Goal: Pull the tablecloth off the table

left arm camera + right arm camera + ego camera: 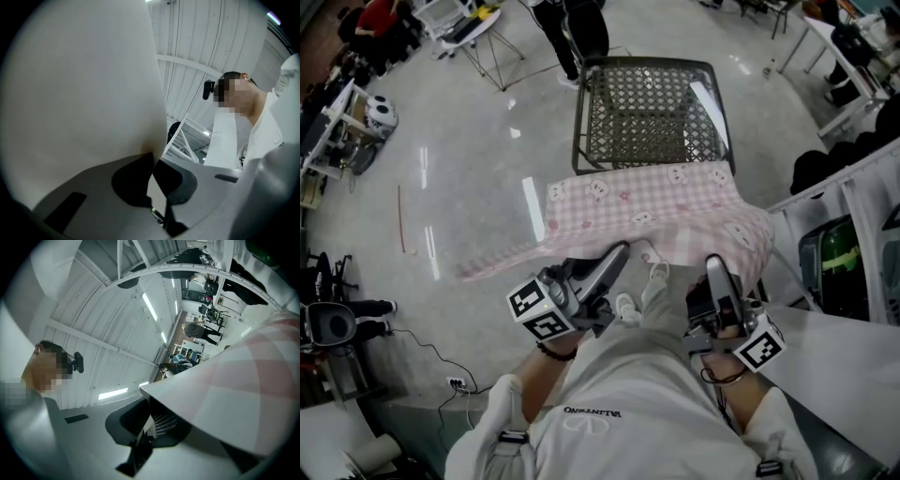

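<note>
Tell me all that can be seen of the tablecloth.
The tablecloth is thin, soft fabric in pink and white checks with small white figures printed on it. It is lifted and spread out, creased, with one corner trailing to the left. The left gripper and the right gripper are each shut on its near edge. Its far edge overlaps the near rim of the mesh table; whether it touches there is unclear.

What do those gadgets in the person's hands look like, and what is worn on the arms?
The left hand-held gripper and right hand-held gripper are grey-and-black tools, each with two long jaws lined with black pads. Each carries a white cube printed with black square markers. The person wears white sleeves and a dark wristband.
</note>
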{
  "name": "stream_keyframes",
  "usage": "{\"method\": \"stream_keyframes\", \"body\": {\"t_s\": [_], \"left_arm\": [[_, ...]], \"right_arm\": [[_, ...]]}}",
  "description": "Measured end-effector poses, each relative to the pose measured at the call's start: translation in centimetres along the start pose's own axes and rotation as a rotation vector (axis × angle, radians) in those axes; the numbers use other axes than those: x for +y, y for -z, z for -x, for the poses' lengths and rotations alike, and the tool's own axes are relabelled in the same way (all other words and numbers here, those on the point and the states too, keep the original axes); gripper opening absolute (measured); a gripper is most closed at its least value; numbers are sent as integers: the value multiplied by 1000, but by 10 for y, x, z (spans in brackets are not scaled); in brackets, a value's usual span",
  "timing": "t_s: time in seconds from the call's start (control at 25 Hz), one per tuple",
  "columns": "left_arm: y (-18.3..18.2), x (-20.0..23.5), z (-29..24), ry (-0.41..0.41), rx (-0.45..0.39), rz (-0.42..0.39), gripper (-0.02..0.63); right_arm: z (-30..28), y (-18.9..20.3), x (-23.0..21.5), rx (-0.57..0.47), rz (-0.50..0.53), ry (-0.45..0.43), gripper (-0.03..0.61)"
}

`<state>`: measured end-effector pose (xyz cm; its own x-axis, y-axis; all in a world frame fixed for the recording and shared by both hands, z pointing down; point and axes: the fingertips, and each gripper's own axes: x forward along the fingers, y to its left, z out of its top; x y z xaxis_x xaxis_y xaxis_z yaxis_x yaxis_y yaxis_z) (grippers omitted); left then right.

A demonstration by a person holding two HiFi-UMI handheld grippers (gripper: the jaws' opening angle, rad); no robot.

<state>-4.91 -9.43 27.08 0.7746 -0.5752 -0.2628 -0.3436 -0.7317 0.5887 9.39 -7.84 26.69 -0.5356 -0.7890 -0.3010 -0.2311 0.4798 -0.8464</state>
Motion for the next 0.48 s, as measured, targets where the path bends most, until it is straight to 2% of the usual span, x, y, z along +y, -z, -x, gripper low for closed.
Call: {"method": "stream_keyframes", "body": {"t_s": [0.12,0.36,0.48], "left_arm": [[-1,-3,-1,9,1,-1,3],[14,11,3,-29,18,40,3],[19,14,5,-39,30,45,3]], "right_arm": [[3,-1,1,-2,11,1,11],[13,9,-24,12,-43,67,11],[11,11,-26,18,-32,72,11]]}}
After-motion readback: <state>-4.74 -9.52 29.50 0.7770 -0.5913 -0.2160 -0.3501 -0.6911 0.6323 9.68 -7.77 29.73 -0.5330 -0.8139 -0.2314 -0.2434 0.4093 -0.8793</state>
